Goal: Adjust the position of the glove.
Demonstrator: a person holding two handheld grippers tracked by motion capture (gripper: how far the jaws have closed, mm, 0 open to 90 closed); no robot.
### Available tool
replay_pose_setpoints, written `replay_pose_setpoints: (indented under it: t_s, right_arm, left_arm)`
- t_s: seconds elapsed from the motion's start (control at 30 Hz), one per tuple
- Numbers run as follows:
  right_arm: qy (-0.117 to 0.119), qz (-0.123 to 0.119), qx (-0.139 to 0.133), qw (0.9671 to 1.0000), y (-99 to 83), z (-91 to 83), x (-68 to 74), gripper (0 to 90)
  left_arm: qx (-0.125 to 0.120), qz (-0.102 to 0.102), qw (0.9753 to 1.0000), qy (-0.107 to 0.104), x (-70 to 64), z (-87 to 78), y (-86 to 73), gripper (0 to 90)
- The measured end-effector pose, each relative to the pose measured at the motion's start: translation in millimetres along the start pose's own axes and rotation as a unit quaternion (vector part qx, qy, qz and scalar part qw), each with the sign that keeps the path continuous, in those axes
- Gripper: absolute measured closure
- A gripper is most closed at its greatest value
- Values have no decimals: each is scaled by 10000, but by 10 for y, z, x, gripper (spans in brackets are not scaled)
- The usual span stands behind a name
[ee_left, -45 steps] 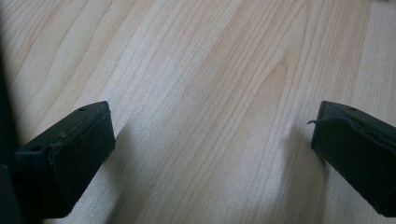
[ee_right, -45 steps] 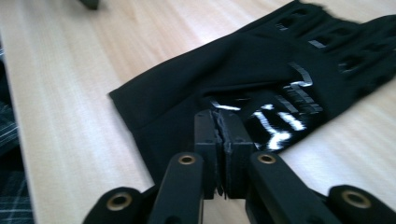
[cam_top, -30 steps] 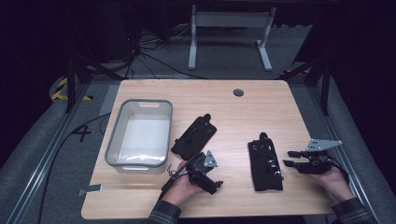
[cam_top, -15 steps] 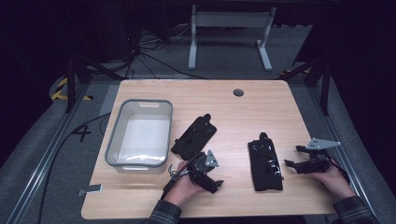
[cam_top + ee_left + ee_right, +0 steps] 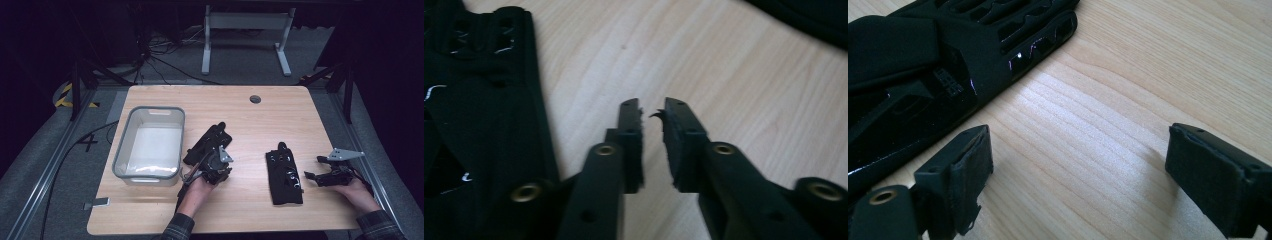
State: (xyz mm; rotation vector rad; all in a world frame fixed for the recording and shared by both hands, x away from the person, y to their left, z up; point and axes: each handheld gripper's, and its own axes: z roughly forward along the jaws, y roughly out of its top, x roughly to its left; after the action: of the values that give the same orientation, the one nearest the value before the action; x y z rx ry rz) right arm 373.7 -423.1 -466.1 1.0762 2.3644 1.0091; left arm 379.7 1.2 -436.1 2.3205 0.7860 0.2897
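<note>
On the table (image 5: 300,100), my left gripper (image 5: 216,167) sits just beside one black glove (image 5: 207,142), jaws nearly closed, narrow gap, nothing between them. My right gripper (image 5: 320,175) is spread wide and empty, near the other black glove (image 5: 284,172). Plastic bin (image 5: 150,112) at left, contents possibly none, hard to tell.

Bin (image 5: 150,145): on table (image 5: 260,120), left part, well left of left gripper's fingers (image 5: 631,135).
Left glove (image 5: 207,145): just beside left gripper (image 5: 216,165), betw. it & bin.
Right glove (image 5: 284,172): just left of right gripper (image 5: 320,176), ahead of its fingers (image 5: 965,165).
Grippers: well apart, near front edge.
</note>
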Motion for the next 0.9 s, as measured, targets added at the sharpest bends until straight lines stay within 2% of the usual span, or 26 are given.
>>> replay_pose_setpoints:
  t_s: [0.07, 0.13, 0.2, 0.3, 0.43, 0.7, 0.77, 0.9]
  right_arm:
    - [0, 1, 1, 10000, 0, 0, 0, 119]
    - [0, -1, 0, 10000, 0, 0, -1, 119]
    - [2, 1, 2, 10000, 0, 0, 0, 118]
    - [12, -12, 2, 10000, 0, 0, 1, 118]
    - [19, -20, 2, 10000, 0, 0, 1, 118]
    - [34, -38, 5, 10000, 0, 0, 2, 117]
    - [41, -37, 4, 10000, 0, 0, 4, 117]
    - [51, -39, 3, 10000, -1, 0, 6, 117]
  left_arm:
    - [2, -125, 9999, 31, 56, 7, 35, 893]
    - [-45, -245, 9997, 68, 101, 11, 66, 895]
    - [-7, -253, 9995, 198, 139, 17, 109, 896]
    - [-97, -378, 9987, 314, 200, 31, 166, 896]
    - [-97, -474, 9975, 506, 277, 89, 255, 896]
    - [-227, -705, 9953, 626, 426, 204, 406, 895]
    - [-125, -705, 9949, 709, 466, 252, 418, 895]
    - [-38, -830, 9939, 722, 540, 368, 403, 895]
